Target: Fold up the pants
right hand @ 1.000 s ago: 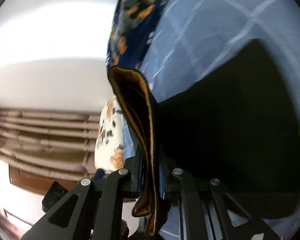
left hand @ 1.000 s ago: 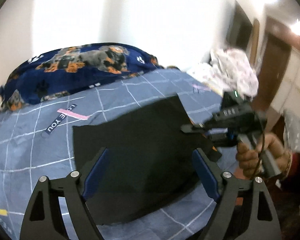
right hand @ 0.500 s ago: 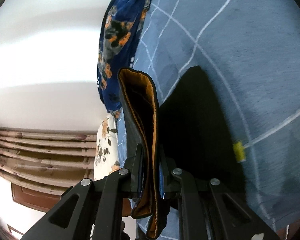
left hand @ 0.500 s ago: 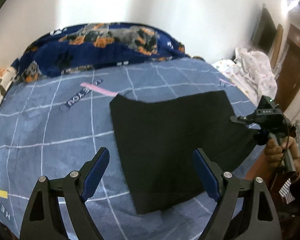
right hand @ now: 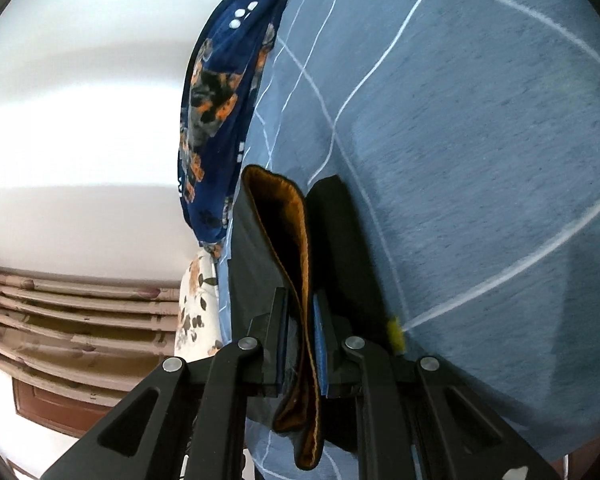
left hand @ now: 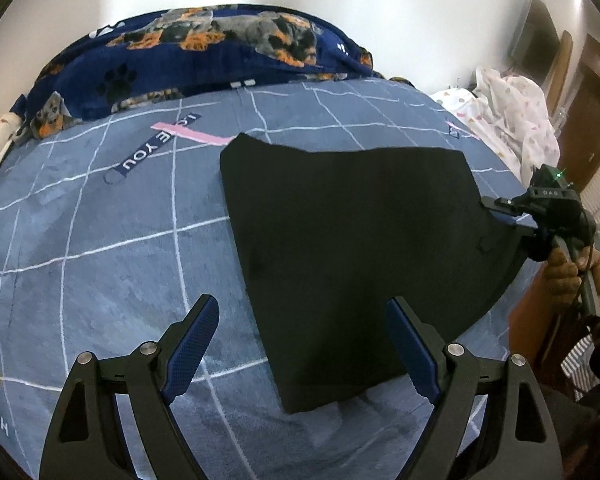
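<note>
Black pants (left hand: 356, 240) lie folded flat on the blue checked bed sheet (left hand: 100, 264). My left gripper (left hand: 304, 340) hovers open above their near left edge, with nothing between its blue pads. At the right of the left wrist view, my right gripper (left hand: 496, 210) is shut on the pants' right edge and lifts it slightly; a hand (left hand: 568, 276) holds its handle. In the right wrist view the right gripper (right hand: 302, 312) pinches a fold of the pants (right hand: 288, 248) with an orange inner lining, standing up between the pads.
A dark blue blanket (left hand: 204, 52) with dog prints is bunched along the bed's far side. A white patterned cloth (left hand: 512, 120) is heaped at the far right. A wooden door (left hand: 596, 112) stands beyond it. White walls surround the bed.
My left gripper has sunk and tilted down toward the bed, still open. The right gripper has carried the pants' edge out to the right, and the cloth now lies spread flatter.
</note>
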